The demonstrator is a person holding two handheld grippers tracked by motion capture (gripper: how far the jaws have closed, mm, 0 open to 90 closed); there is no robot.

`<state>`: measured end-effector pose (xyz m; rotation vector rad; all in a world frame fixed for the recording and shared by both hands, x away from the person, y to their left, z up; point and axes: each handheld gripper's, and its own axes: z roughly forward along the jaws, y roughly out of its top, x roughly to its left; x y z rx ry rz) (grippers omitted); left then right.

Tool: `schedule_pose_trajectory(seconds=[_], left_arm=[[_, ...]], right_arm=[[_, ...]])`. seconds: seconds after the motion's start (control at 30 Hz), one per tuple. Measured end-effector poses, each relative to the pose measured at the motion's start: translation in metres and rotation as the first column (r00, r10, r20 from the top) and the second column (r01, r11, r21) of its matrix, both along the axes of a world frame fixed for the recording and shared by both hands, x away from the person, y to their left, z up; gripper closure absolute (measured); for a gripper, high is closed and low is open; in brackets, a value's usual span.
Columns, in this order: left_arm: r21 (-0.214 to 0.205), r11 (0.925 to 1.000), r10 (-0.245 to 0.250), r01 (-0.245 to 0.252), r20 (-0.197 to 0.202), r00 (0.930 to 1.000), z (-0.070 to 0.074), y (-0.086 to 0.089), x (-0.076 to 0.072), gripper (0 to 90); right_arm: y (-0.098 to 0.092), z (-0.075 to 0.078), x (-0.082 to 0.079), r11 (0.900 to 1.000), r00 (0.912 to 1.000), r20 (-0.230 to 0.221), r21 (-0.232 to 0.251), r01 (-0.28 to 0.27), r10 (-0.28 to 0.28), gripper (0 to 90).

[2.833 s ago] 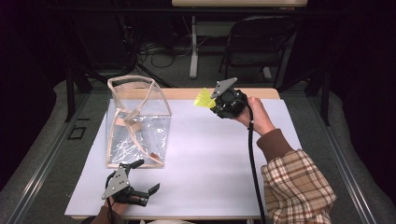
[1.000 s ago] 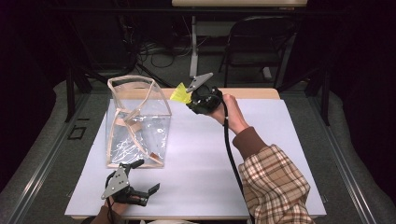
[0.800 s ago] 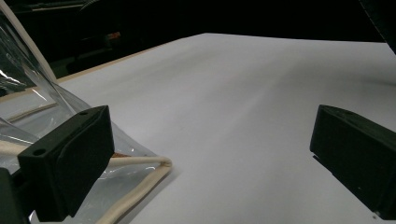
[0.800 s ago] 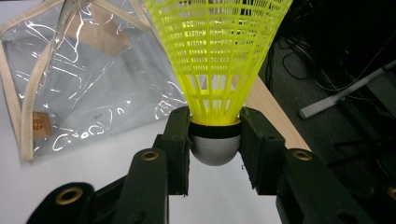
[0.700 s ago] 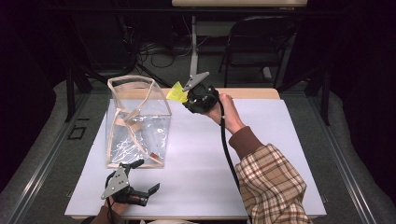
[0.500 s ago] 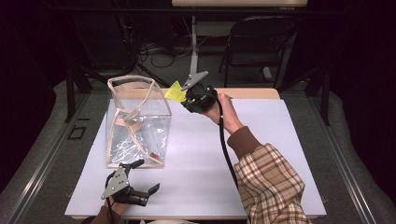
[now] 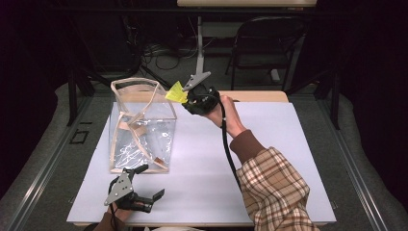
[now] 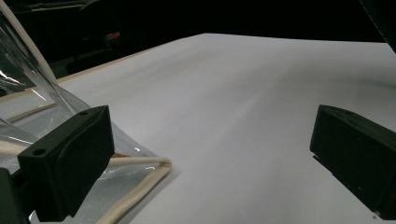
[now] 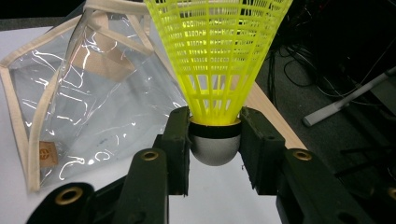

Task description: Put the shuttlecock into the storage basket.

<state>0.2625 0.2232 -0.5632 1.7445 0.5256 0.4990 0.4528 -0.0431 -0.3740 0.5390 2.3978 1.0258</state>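
A yellow plastic shuttlecock (image 7: 176,93) (image 9: 215,70) is held in the air just right of the top rim of a clear plastic bag (image 7: 140,126) (image 9: 88,93) with cream trim. My right gripper (image 7: 188,100) (image 9: 215,144) is shut on the shuttlecock's white cork base. The bag stands upright and open-topped at the table's left. My left gripper (image 7: 144,188) (image 8: 210,154) rests near the front edge of the table just below the bag's near corner (image 8: 140,168), jaws wide open with nothing between them.
The white table top (image 7: 269,159) stretches to the right of the bag. A wooden strip (image 7: 260,96) runs along the far edge. Behind the table stand a dark chair (image 7: 269,43) and a table leg with cables on the floor.
My right gripper has carried the shuttlecock leftwards from the far right of the table to the bag's top right rim. The left gripper has stayed where it was.
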Motion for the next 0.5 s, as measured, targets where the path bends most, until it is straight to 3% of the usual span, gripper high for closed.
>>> schedule_pose_trajectory(seconds=[0.5], left_arm=[[0.0,1.0,-0.001,0.001,-0.001,1.0,0.0,0.0,0.0,0.0]], right_arm=[[0.012,0.004,0.003,0.9993,1.0,0.001,0.036,0.007,-0.007,65.1]])
